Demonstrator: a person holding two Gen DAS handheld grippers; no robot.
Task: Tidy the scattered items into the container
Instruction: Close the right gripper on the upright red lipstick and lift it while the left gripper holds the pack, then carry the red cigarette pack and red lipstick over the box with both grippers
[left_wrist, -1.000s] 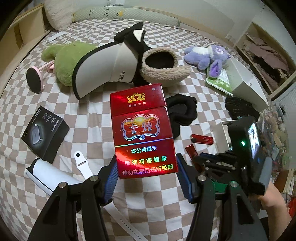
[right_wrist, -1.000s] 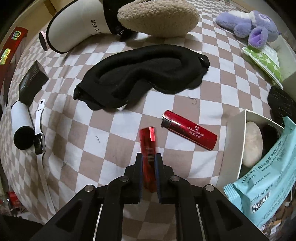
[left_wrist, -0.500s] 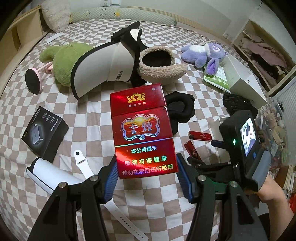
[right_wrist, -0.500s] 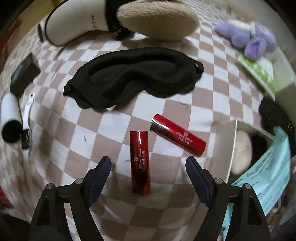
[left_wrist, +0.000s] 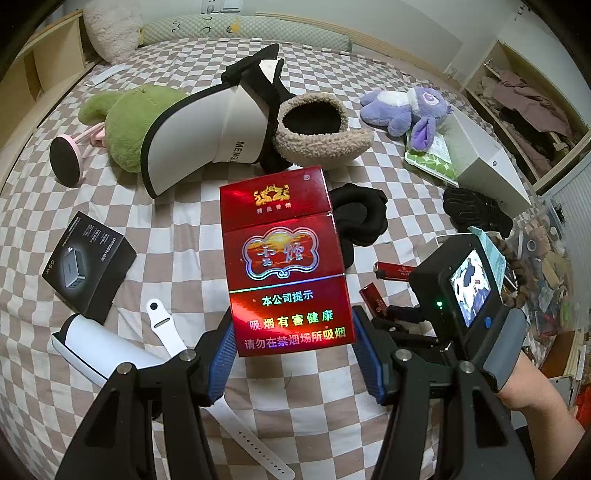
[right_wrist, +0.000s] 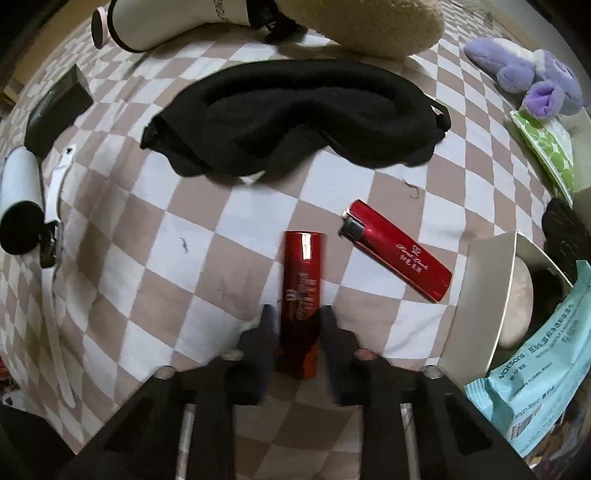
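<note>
- The left tongs (left_wrist: 291, 352) are clamped on a red cigarette pack (left_wrist: 282, 258), held upright at the centre of the left wrist view above the checkered bed (left_wrist: 177, 221).
- The right tongs (right_wrist: 295, 321) have just been closing; their pads now press a red lipstick tube (right_wrist: 301, 288) lying on the bed, centre-low in the right wrist view.
- A red lighter (right_wrist: 399, 251) lies just to the right of the tube, apart from it.
- A black sleep mask (right_wrist: 295, 114) stretches across the upper middle.
- The open white box (right_wrist: 491, 291) at right holds a pale round item; a teal wipes packet (right_wrist: 543, 362) leans at its lower edge.
</note>
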